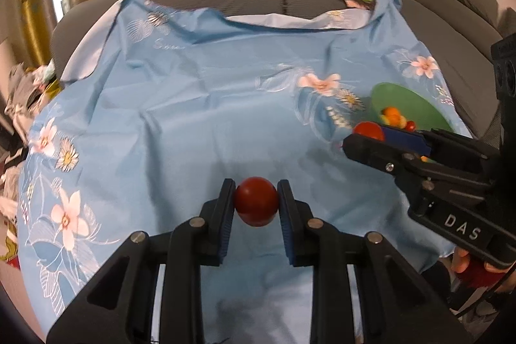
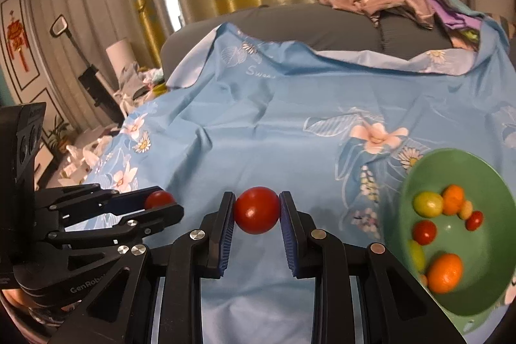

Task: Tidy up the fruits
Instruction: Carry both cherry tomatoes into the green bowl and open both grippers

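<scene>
The left gripper (image 1: 256,202) squeezes a dark red tomato (image 1: 256,200) between its two blue pads. The right gripper (image 2: 256,211) pinches a bright red tomato (image 2: 257,210) the same way. Both are held up over the blue flowered cloth (image 2: 258,124), side by side. The green bowl (image 2: 429,163) sits on the cloth to the right, with oranges (image 2: 445,273), small tomatoes (image 2: 424,232) and a green fruit (image 2: 428,203) inside.

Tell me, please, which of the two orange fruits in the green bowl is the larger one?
The larger is the orange fruit at the near side of the green bowl, close to the right gripper. The smaller orange one lies farther back, beside a yellow-green fruit.
</scene>
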`<state>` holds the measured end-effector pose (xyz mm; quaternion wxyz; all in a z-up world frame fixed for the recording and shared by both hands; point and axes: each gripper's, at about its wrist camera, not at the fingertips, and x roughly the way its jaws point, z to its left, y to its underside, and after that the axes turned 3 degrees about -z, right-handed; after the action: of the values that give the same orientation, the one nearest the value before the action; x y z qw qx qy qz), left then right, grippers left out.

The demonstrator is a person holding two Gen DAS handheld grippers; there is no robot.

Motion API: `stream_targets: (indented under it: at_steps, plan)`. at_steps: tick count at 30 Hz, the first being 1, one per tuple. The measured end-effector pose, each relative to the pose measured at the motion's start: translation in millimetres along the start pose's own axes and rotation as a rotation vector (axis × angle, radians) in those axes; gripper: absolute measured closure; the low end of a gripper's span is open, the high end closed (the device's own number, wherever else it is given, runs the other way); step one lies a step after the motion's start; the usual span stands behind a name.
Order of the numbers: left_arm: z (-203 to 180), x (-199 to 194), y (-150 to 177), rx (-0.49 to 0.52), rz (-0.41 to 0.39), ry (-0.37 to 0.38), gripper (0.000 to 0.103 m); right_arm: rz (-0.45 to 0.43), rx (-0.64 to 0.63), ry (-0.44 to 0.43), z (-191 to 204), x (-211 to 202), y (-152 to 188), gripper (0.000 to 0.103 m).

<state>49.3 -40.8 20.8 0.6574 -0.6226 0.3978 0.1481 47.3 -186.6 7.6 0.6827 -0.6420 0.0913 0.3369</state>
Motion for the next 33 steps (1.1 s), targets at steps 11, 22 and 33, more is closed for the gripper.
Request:
stream_targets:
  at_steps: [11, 22, 33]
  plan:
    - [-91.8, 29.2, -42.2, 0.153, 0.003, 0.137, 0.077, -0.061, 0.12, 0.159, -80.5, -48.1, 11.6, 0.073]
    - [-180.2, 91.9, -62.3, 0.288, 0.105, 0.23, 0.076, 0.02, 0.223, 0.281, -161.2, -56.1, 30.6, 0.073]
    - [-200.0, 117.7, -64.7, 0.333, 0.168, 0.195, 0.06, 0.093, 0.231, 0.319, -183.9, -49.9, 37.0, 0.073]
